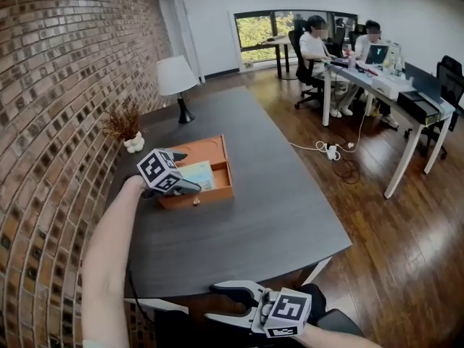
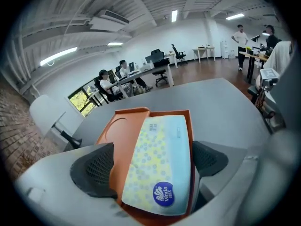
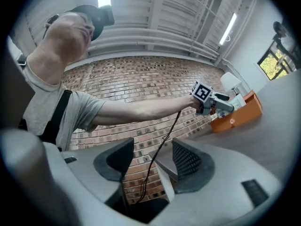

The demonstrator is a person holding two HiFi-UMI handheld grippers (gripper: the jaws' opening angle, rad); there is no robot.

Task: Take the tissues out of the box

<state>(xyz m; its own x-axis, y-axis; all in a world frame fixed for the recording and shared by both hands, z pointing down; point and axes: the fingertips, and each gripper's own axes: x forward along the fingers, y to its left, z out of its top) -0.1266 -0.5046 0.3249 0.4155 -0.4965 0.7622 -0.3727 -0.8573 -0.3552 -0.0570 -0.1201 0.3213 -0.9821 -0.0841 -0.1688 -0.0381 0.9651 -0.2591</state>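
An orange open-topped box (image 1: pixel 217 192) stands on the dark grey table (image 1: pixel 275 216) near the brick wall. Inside it lies a flat tissue pack (image 1: pixel 194 174), pale blue and yellow with a round blue logo (image 2: pixel 162 194). My left gripper (image 1: pixel 187 171) hangs over the box's left end and is open. In the left gripper view its jaws (image 2: pixel 153 159) stand wide on either side of the tissue pack (image 2: pixel 160 164), clear of it. My right gripper (image 1: pixel 212 302) is low, off the table's near edge, open with nothing between its fingers (image 3: pixel 153 149).
A white lamp (image 1: pixel 176 78) and a dried plant in a white vase (image 1: pixel 127 125) stand at the table's far left by the brick wall (image 1: pixel 51 122). People sit at white desks (image 1: pixel 377 85) across the wooden floor, where a cable and power strip (image 1: pixel 330 151) lie.
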